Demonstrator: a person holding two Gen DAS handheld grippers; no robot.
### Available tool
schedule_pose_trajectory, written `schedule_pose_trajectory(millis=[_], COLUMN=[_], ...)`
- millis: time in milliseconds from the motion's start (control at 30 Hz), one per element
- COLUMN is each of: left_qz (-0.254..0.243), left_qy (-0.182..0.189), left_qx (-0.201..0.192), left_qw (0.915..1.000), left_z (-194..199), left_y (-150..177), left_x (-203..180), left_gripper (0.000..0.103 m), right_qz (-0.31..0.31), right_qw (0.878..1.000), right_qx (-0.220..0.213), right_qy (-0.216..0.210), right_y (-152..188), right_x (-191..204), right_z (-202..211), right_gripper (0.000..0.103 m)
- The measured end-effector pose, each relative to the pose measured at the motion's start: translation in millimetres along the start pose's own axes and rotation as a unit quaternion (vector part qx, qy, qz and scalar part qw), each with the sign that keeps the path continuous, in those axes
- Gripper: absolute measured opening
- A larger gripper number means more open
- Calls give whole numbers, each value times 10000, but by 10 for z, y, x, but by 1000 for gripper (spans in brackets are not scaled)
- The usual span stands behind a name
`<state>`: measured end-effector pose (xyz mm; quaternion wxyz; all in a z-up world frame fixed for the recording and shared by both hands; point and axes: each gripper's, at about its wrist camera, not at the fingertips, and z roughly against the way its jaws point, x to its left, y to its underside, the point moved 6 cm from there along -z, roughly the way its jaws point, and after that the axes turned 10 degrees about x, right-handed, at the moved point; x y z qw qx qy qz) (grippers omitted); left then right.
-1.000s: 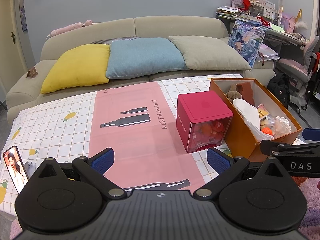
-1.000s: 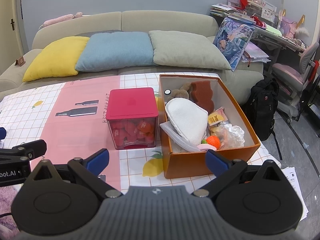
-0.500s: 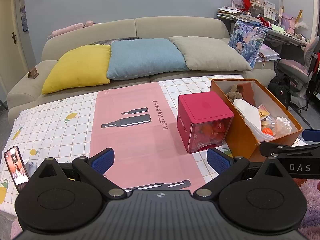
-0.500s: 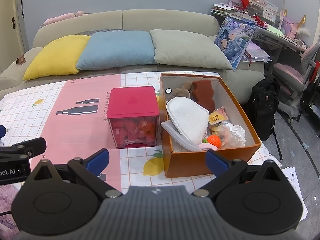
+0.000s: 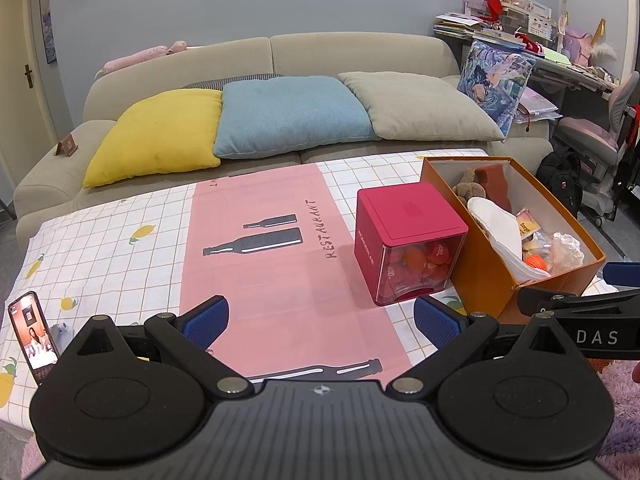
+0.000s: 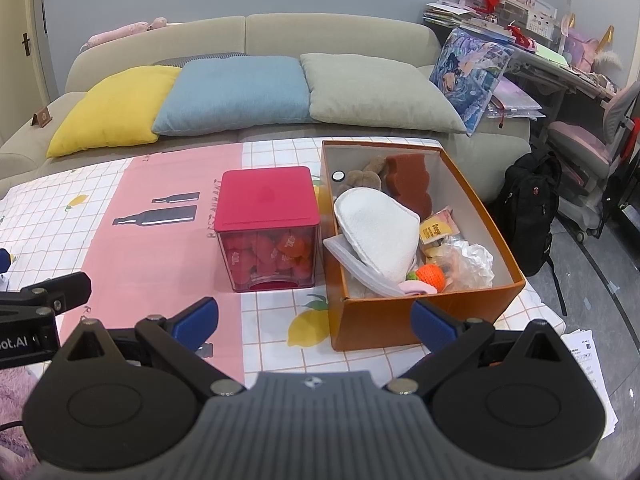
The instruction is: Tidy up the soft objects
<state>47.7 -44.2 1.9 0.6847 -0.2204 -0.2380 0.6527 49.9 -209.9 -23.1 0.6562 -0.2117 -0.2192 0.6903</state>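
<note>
Your left tongs (image 5: pixel 320 318) and your right tongs (image 6: pixel 314 320) are both spread wide, with nothing between their blue tips, and both are held low at the near edge of the table (image 5: pixel 100 248). The soft things sit in the orange box (image 6: pixel 424 320): a white cloth (image 6: pixel 376 228), a brown sponge (image 6: pixel 412 184) and a small orange ball (image 6: pixel 431 276). A red box (image 6: pixel 266 200) stands just beside the orange box, on its left.

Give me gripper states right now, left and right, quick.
Left gripper: open, holding nothing, above the table.
Right gripper: open, holding nothing, in front of the orange box.
</note>
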Motion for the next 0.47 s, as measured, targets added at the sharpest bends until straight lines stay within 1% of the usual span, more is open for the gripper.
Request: schedule_pose_trajectory(millis=[467], left_qz=[6], left_qy=[14], left_qx=[-39], left_qw=[10000], left_z=[21], left_y=[-3], left_x=[1], left_gripper=[103], right_qz=[33], right_qw=[10000], right_qx=[46], right_qy=[-10], right_y=[-2], right_x=[-9], right_z=[-22], right_gripper=[100])
